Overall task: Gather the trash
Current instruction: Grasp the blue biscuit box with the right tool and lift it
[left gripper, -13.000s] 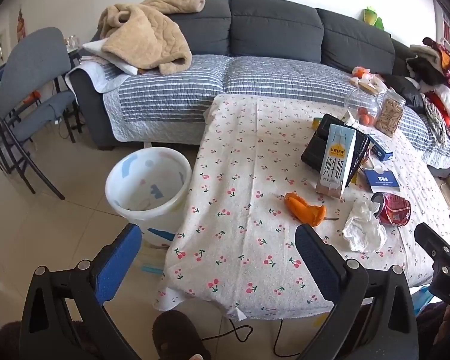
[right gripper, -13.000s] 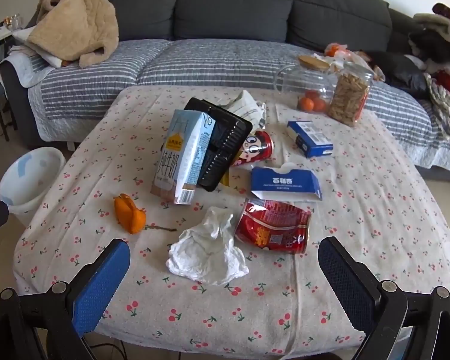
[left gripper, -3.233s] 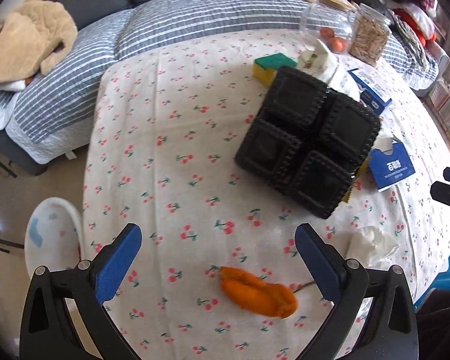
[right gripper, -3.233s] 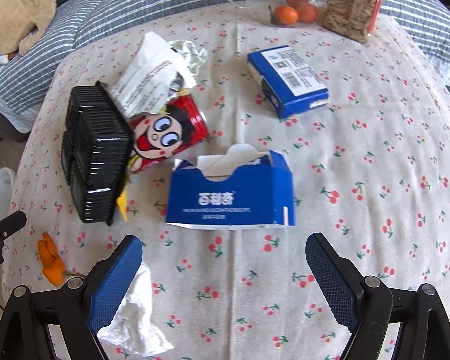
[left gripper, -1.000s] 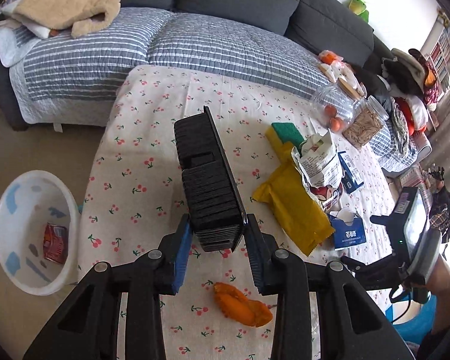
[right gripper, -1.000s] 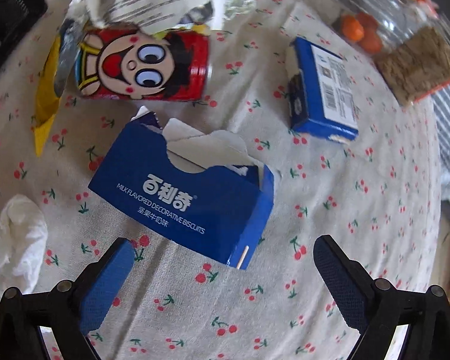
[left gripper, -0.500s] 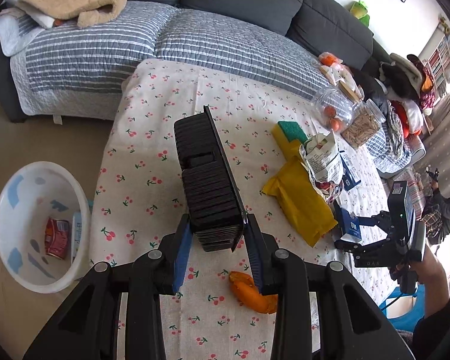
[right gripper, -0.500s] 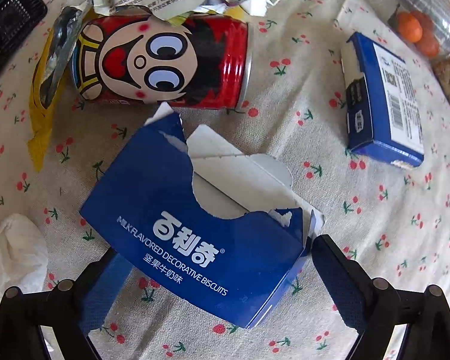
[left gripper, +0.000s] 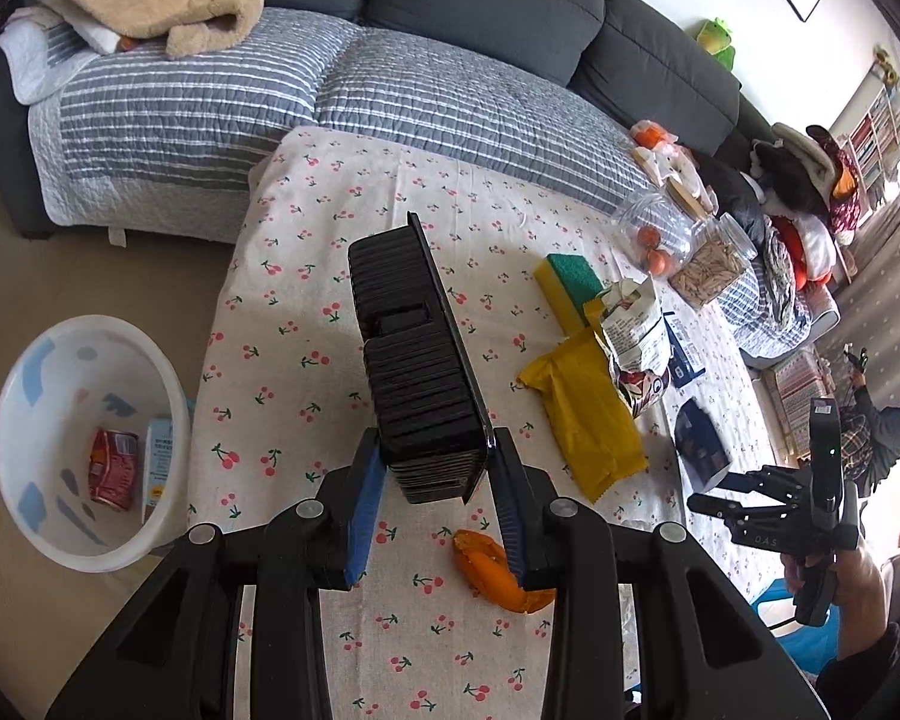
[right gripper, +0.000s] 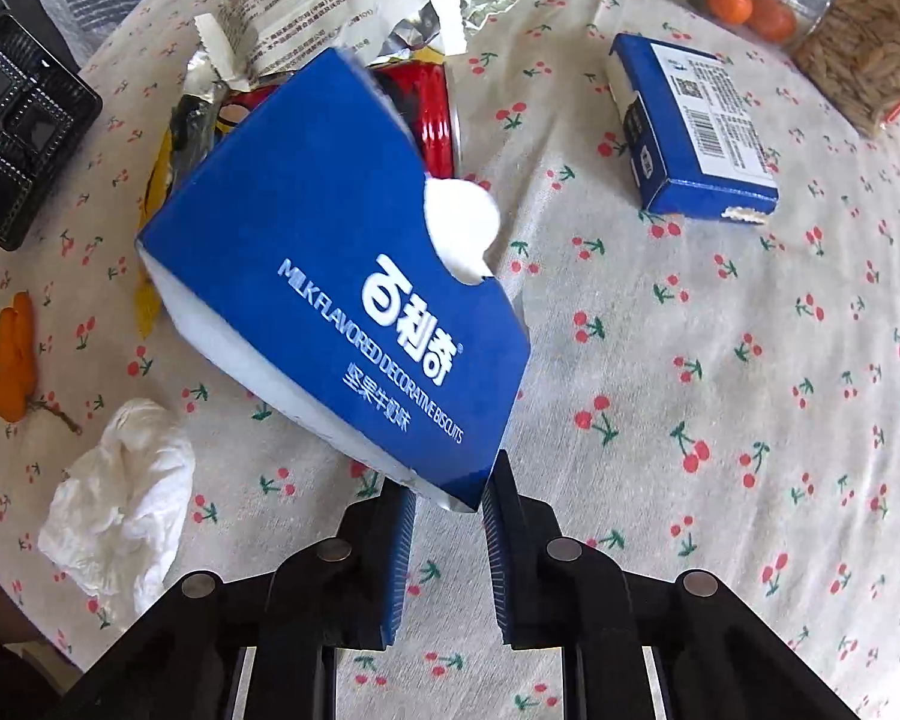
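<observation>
An empty blue biscuit box point(right gripper: 342, 276), light and easily crushed, tilts up off the cherry-print tablecloth point(right gripper: 720, 360), its near corner pinched in my right gripper point(right gripper: 447, 516), whose jaws have just been closing. I judge the folded edge the firmest hold. My left gripper point(left gripper: 435, 510) clamps a stiff black plastic tray point(left gripper: 417, 360) above the table, the white bin point(left gripper: 60, 546) lower left.

Left wrist: high, oblique; right wrist: close, steep; both see table point(left gripper: 306, 252), orange peel point(right gripper: 13, 360).
</observation>
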`<act>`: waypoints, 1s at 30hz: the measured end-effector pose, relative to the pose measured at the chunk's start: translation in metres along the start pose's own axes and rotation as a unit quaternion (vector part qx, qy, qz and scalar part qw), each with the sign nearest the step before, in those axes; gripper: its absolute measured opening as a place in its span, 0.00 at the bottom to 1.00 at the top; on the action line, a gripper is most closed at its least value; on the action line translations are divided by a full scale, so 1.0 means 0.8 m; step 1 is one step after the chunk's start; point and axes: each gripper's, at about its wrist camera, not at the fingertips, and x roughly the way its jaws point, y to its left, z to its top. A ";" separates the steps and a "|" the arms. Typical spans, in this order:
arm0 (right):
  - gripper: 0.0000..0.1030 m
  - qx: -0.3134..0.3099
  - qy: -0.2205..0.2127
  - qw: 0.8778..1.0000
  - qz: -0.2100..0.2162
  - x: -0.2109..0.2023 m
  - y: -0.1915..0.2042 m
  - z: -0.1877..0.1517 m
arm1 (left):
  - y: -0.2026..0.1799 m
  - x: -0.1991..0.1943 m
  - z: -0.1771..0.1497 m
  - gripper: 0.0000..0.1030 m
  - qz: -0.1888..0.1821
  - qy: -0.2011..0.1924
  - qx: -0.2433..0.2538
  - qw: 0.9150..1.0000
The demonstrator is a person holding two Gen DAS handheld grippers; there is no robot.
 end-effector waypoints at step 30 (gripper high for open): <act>0.60 -0.174 -0.010 0.985 0.008 0.052 0.062 0.059 | 0.013 0.021 0.012 0.36 0.004 0.018 -0.005 1.000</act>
